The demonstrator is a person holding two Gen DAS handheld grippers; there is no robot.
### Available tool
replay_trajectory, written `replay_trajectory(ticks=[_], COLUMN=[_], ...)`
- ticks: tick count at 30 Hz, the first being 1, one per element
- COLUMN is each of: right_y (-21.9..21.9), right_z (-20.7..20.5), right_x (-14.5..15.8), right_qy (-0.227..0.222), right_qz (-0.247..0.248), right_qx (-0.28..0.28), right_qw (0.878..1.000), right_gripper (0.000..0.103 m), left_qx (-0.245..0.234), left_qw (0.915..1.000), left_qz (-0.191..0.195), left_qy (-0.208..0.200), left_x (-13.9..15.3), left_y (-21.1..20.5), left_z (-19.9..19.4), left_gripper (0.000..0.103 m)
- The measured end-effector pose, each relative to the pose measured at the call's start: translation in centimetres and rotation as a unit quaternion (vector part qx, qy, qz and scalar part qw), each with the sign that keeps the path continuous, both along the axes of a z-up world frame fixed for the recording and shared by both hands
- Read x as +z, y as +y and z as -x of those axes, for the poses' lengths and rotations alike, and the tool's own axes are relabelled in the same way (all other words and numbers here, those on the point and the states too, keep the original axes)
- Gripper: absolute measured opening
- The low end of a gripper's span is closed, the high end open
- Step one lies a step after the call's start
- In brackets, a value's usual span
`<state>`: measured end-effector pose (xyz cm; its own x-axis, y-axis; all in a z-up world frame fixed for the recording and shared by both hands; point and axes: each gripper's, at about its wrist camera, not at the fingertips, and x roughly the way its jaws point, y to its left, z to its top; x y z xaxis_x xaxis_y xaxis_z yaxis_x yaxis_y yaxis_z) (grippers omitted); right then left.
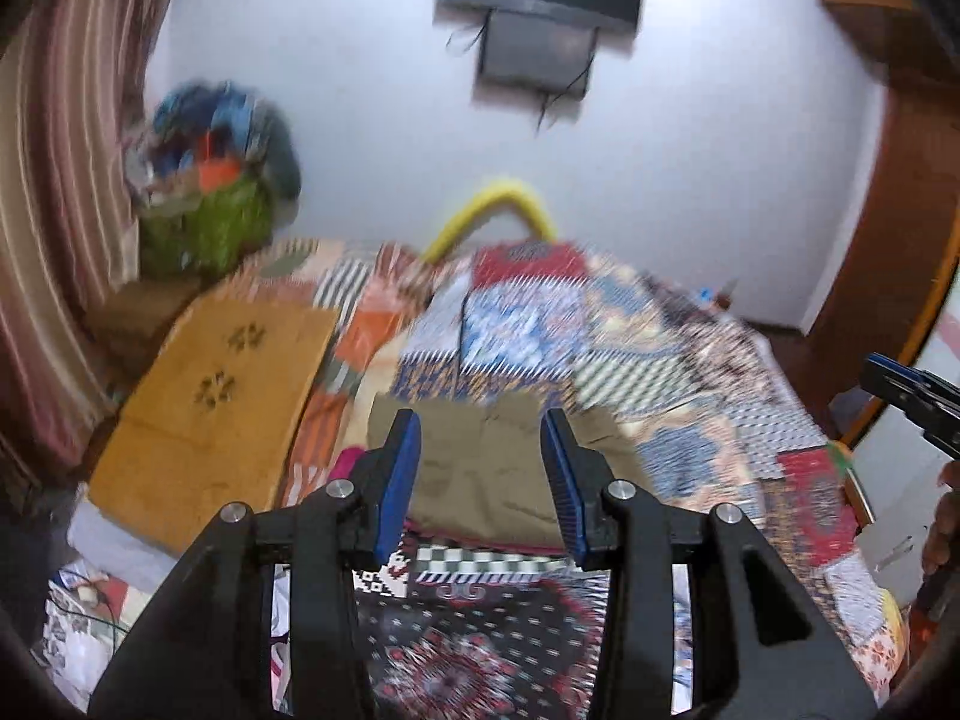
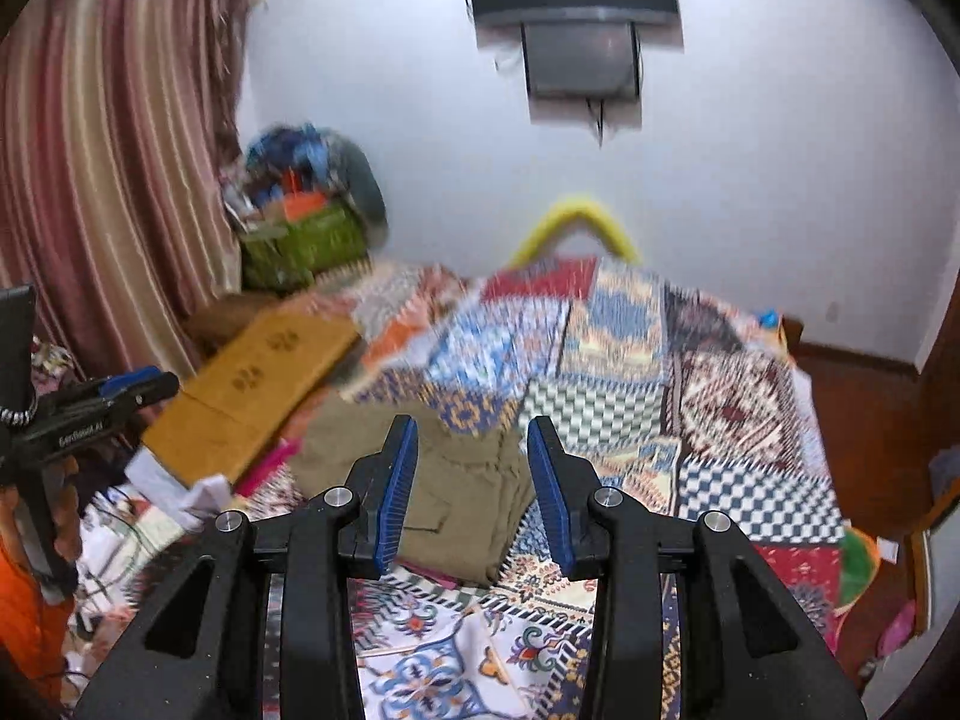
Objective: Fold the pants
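Your left gripper (image 1: 480, 468) stands with its blue pads apart and nothing between them; it hangs clear above the pants. Your right gripper (image 2: 471, 480) is likewise empty, its pads apart, with no cloth in the gap.

The olive-khaki pants (image 1: 480, 462) lie on the patchwork bedspread (image 1: 660, 360) as a compact, roughly rectangular stack. Take the pants as your landmark: the mustard-yellow mat (image 1: 222, 396) lies just beside them on the window-curtain side, a green basket (image 1: 204, 228) piled with clothes stands well beyond them toward the wall, and a yellow curved tube (image 1: 498, 204) rises past the far edge of the bed.

Judged from the layered edges visible in the right wrist view, the folding appears complete or nearly so. Neither gripper touches the cloth. What may remain is squaring the stack or moving it aside; motion blur prevents a finer check.
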<state>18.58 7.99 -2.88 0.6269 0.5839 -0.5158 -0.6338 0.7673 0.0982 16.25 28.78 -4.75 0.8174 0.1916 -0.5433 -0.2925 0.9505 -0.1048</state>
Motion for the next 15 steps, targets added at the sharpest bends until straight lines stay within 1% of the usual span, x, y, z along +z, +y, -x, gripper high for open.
replay_trajectory(ticks=[2, 4, 6, 8, 10, 13, 14, 15], right_y=[-1.3, -2.7, -3.7, -4.9, -5.7, -6.8, -7.1, -7.3], right_z=[2.4, 4.8, 6.7, 9.2, 10.9, 13.5, 14.5, 14.9], right_x=[1.9, 3.5, 4.6, 5.8, 6.4, 7.0, 7.2, 7.2], right_qy=[-0.02, -0.038, -0.053, -0.07, -0.079, -0.095, -0.1, -0.101], right_qz=[-0.024, -0.047, -0.062, -0.078, -0.091, -0.105, -0.111, -0.114], right_qx=[0.004, 0.007, 0.008, 0.011, 0.015, 0.019, 0.023, 0.026], right_qw=[0.999, 0.998, 0.997, 0.994, 0.993, 0.99, 0.989, 0.988], right_gripper=[0.041, 0.042, 0.042, 0.045, 0.047, 0.047, 0.047, 0.047], left_qx=[-0.013, -0.016, -0.018, -0.022, -0.029, -0.028, -0.028, -0.028], left_qw=[0.9996, 0.9984, 0.9965, 0.9945, 0.992, 0.9882, 0.9869, 0.9857], left_qz=[-0.002, -0.011, -0.027, -0.034, -0.034, -0.046, -0.051, -0.055], left_qy=[-0.024, -0.052, -0.077, -0.097, -0.118, -0.143, -0.151, -0.157], left_x=[1.9, 4.0, 5.5, 6.7, 7.9, 9.4, 9.7, 10.0], left_y=[-2.0, -4.2, -6.4, -8.0, -9.7, -12.2, -12.9, -13.5], left_z=[2.1, 4.7, 7.2, 9.3, 11.5, 14.7, 15.8, 16.6], left_gripper=[0.043, 0.045, 0.046, 0.05, 0.052, 0.053, 0.055, 0.059])
